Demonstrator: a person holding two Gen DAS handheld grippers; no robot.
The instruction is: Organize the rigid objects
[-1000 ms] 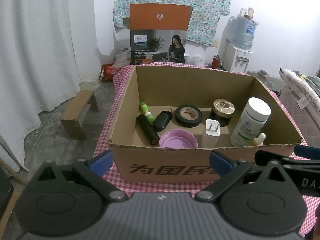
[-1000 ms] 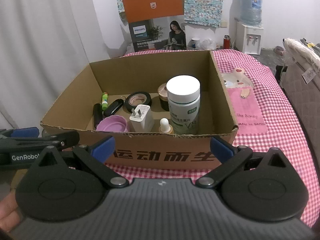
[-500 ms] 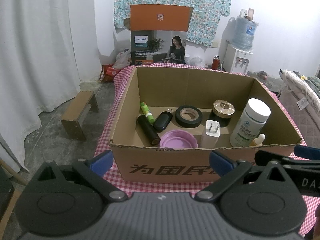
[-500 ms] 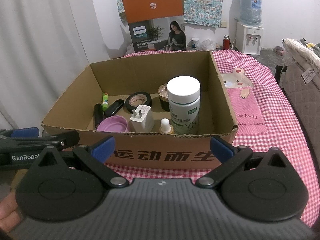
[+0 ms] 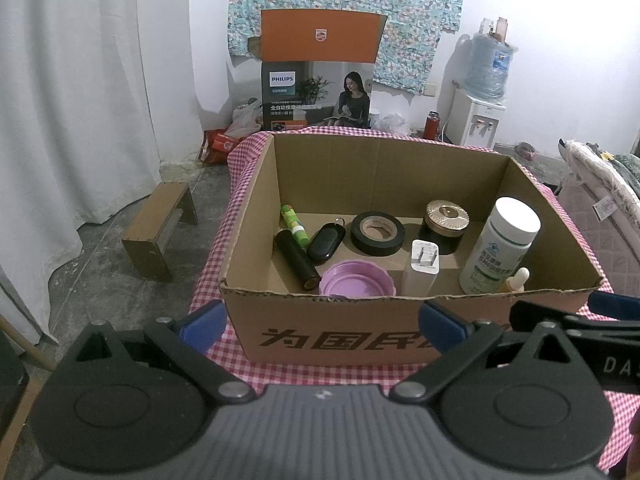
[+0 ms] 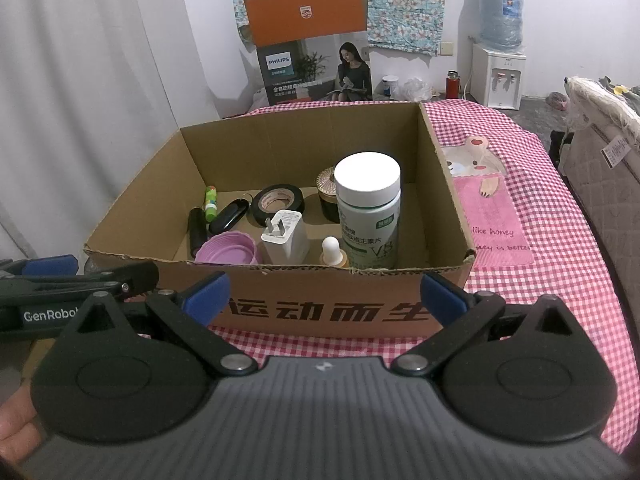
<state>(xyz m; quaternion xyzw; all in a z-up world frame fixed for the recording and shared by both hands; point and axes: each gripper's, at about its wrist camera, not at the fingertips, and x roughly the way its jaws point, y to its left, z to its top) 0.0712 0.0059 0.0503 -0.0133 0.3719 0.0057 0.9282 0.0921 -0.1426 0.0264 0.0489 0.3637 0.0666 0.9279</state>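
Note:
An open cardboard box [image 5: 360, 332] [image 6: 332, 312] stands on a red checked tablecloth. Inside lie a white bottle [image 5: 500, 248] [image 6: 368, 212], a white charger [image 5: 422, 268] [image 6: 284, 236], a purple lid [image 5: 358, 280] [image 6: 228, 248], a black tape roll [image 5: 378, 232] [image 6: 278, 202], a gold-lidded jar [image 5: 446, 220], a black tube [image 5: 298, 258], a green glue stick [image 5: 294, 220], a black key fob [image 5: 326, 238] and a small dropper bottle [image 5: 516, 280] [image 6: 334, 252]. My left gripper [image 5: 320, 320] and right gripper [image 6: 324, 292] are both open and empty, held in front of the box's near wall.
A Philips carton [image 5: 318, 72] stands behind the table. A wooden stool [image 5: 160, 232] sits on the floor at left, by a white curtain. A water dispenser [image 5: 476, 120] is at back right. A pink bear mat [image 6: 492, 208] lies right of the box. A bed edge [image 6: 600, 168] is at far right.

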